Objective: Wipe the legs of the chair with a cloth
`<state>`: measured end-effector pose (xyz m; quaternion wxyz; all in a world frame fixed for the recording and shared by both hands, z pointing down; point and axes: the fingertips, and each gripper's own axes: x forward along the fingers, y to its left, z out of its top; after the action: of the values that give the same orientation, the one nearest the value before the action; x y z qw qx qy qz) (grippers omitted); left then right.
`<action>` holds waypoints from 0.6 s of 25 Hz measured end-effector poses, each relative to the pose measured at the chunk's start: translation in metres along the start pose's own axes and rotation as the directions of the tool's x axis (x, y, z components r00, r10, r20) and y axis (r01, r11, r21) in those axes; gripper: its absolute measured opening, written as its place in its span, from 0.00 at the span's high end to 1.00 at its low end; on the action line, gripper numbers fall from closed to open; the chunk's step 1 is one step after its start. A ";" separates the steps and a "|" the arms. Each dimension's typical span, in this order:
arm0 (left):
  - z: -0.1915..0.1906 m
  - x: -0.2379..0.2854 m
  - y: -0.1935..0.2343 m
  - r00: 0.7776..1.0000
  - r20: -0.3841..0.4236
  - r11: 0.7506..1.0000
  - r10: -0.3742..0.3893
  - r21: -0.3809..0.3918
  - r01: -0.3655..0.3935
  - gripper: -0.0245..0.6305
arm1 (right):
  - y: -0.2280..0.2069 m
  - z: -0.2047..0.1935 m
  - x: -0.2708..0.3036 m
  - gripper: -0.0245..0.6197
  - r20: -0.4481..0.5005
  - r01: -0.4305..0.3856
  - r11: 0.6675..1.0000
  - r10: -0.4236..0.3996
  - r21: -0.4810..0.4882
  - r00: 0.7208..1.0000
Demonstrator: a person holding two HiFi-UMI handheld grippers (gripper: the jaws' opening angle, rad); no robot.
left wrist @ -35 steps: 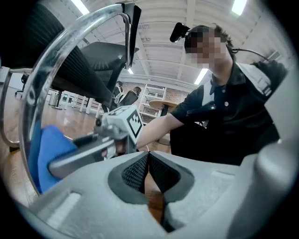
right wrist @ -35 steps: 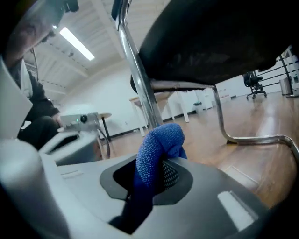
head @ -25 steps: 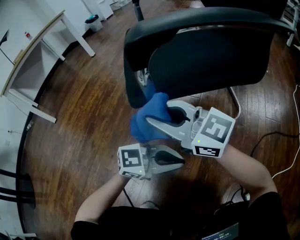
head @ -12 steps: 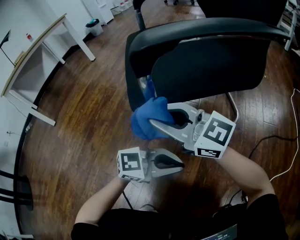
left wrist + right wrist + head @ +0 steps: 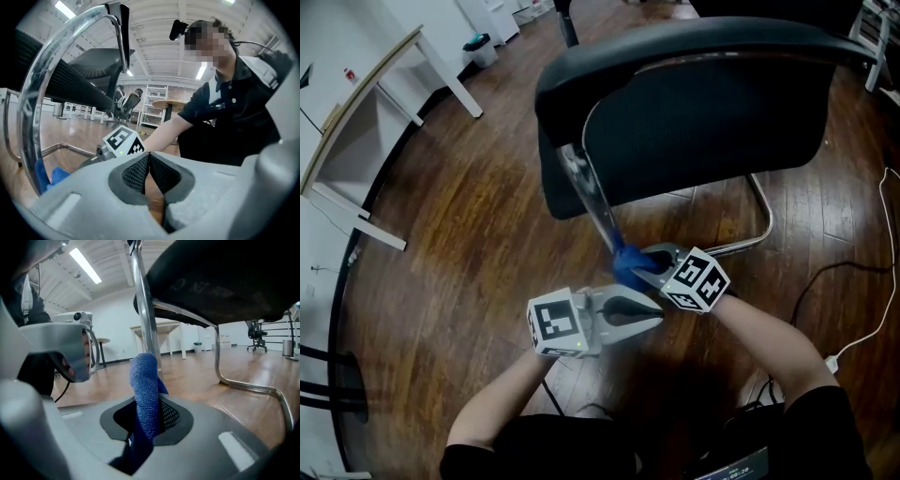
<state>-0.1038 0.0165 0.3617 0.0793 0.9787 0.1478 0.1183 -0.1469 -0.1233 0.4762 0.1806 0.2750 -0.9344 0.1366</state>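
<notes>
A black chair (image 5: 703,103) stands on chrome tube legs. Its front leg (image 5: 592,202) slants down from the seat's left corner. My right gripper (image 5: 639,272) is shut on a blue cloth (image 5: 625,263), which presses against the lower part of that leg. In the right gripper view the cloth (image 5: 144,390) stands up between the jaws right in front of the leg (image 5: 145,310). My left gripper (image 5: 659,321) hovers just below and beside it, shut and holding nothing. The left gripper view shows its pads (image 5: 140,171) meeting, with the curved leg (image 5: 35,117) at the left.
The chair's chrome floor rail (image 5: 757,239) loops under the seat at the right. A white desk (image 5: 370,89) stands at the left, with a small bin (image 5: 475,43) behind it. Cables (image 5: 862,328) lie on the wooden floor at the right.
My right gripper has slid the blue cloth down the chrome leg, from just under the seat to low near the floor. The left gripper has barely moved.
</notes>
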 end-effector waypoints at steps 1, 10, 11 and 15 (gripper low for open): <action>-0.002 0.001 0.005 1.000 -0.001 1.000 0.019 -0.005 -0.019 0.96 | -0.011 -0.012 -0.004 0.87 -0.024 0.037 0.999 -0.036 0.024 0.999; -0.021 0.026 0.056 0.989 -0.014 0.989 0.144 -0.031 -0.145 0.96 | -0.140 -0.130 -0.109 0.87 -0.257 0.437 0.888 -0.394 0.141 0.883; -0.023 0.029 0.059 0.989 -0.017 0.989 0.145 -0.027 -0.145 0.96 | -0.152 -0.142 -0.124 0.87 -0.279 0.476 0.867 -0.426 0.147 0.861; -0.029 0.036 0.071 0.988 -0.040 0.988 0.151 -0.027 -0.152 0.96 | -0.187 -0.179 -0.166 0.87 -0.378 0.532 0.847 -0.486 0.021 0.788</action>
<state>-0.0586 -0.0360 0.4107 0.0817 0.9834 0.0726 0.1446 0.1356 -0.1343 0.5970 0.3602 0.4978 -0.7660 0.1891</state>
